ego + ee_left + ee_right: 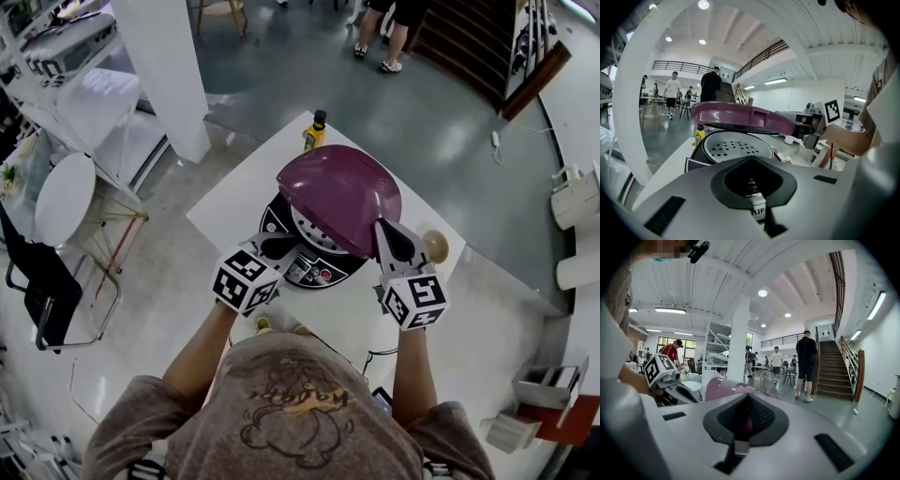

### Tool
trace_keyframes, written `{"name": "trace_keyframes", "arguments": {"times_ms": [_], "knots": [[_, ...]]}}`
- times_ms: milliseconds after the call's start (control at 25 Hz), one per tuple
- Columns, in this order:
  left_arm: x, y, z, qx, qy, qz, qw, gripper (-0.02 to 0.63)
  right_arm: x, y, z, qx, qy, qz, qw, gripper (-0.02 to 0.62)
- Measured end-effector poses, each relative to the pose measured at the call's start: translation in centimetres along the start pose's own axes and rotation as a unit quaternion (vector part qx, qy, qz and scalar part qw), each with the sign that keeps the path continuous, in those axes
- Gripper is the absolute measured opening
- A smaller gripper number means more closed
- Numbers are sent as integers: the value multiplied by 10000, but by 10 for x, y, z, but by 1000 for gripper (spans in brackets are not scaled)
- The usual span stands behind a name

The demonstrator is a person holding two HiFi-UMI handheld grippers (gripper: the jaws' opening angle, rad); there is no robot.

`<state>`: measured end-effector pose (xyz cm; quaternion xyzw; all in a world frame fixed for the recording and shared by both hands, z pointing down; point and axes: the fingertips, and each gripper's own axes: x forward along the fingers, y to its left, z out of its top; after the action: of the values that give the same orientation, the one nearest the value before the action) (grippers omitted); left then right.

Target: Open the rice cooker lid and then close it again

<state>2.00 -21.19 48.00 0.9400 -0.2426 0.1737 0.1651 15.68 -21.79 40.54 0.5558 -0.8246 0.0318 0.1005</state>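
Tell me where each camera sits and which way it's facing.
Head view: on the person's head, facing steeply down at the cooker and lid; shirt, forearms, left tongs, right tongs show.
Left gripper view: on the left tongs, facing under the raised lid; right forearm shows.
Right gripper view: on the right tongs, facing over the lid toward stairs; left forearm shows.
Shared: both gripper views see the lid.

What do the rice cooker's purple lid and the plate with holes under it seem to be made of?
The purple lid looks like glossy moulded plastic: light reflects softly on it, and a tab is moulded into its rim. The plate with holes looks like matte pale grey metal, perhaps aluminium, judging by its neat punched holes; plastic cannot be excluded.
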Motion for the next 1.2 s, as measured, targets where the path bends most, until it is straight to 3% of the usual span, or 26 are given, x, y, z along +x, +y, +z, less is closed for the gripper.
{"name": "trace_keyframes", "arguments": {"times_ms": [240, 520, 1200], "knots": [[4, 0, 2, 228, 86, 27, 9997, 20, 4, -15, 7, -107, -102, -27, 9999, 6], [6, 0, 7, 200, 45, -15, 9998, 20, 8, -34, 3, -145, -66, -142, 9998, 6], [18, -8, 31, 299, -242, -191, 9991, 20, 11, -120, 21, 273, -674, -741, 9946, 5]]}}
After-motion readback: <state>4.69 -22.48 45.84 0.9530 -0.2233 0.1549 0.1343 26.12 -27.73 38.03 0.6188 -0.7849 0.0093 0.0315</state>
